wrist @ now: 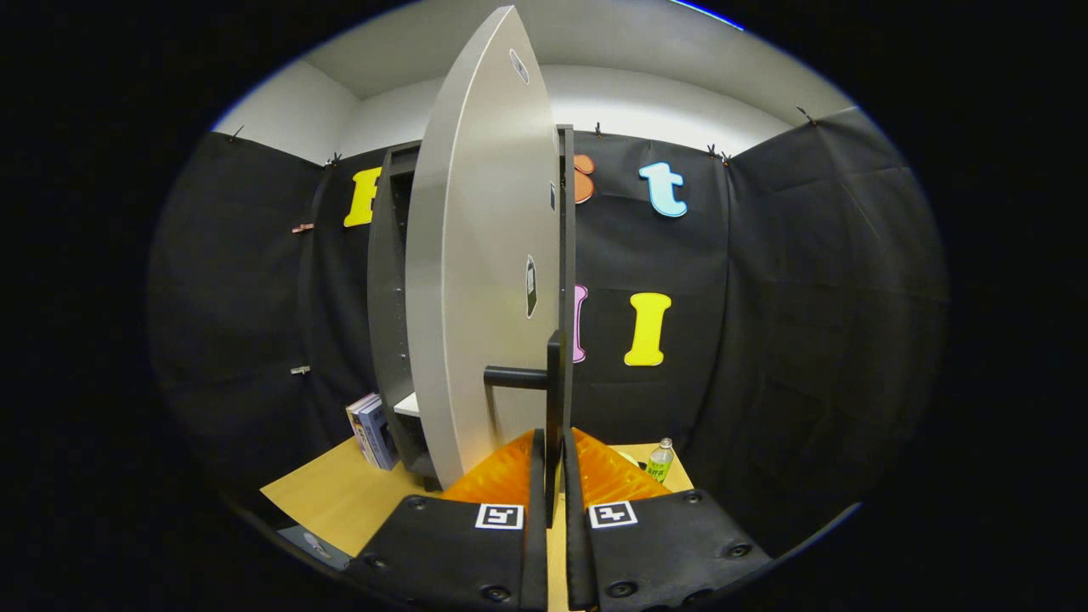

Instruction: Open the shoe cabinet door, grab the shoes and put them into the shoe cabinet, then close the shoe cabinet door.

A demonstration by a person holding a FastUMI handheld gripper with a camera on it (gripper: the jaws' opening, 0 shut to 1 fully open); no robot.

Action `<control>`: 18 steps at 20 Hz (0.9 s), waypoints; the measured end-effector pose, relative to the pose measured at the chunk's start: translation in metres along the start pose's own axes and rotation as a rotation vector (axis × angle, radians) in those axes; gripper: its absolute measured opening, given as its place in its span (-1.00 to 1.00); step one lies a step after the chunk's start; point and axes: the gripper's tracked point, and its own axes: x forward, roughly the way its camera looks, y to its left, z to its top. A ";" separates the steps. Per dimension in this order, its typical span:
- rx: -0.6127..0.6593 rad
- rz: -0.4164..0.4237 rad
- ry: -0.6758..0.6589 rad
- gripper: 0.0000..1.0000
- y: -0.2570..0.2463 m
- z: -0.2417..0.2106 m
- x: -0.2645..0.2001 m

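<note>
The shoe cabinet (393, 297) is a tall dark box standing on a wooden table (340, 497). Its light grey door (480, 255) is swung partly open and I see it almost edge-on. A dark bar handle (554, 382) stands off the door's face on a short post. My gripper (552, 463) is shut on this handle, with a finger pressed on each side of the bar's lower end. Part of the cabinet's inside shows left of the door, with a pale shelf (408, 405).
Books (372, 431) lean against the cabinet's left side on the table. A small green bottle (660, 460) stands on the table to the right, beyond my fingers. Black cloth walls close in behind and on both sides.
</note>
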 end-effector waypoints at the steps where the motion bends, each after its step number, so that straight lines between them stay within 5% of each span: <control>1: -0.001 -0.004 -0.003 -0.73 -0.002 0.001 -0.001; 18: -0.003 -0.059 -0.100 -0.75 -0.009 0.024 -0.048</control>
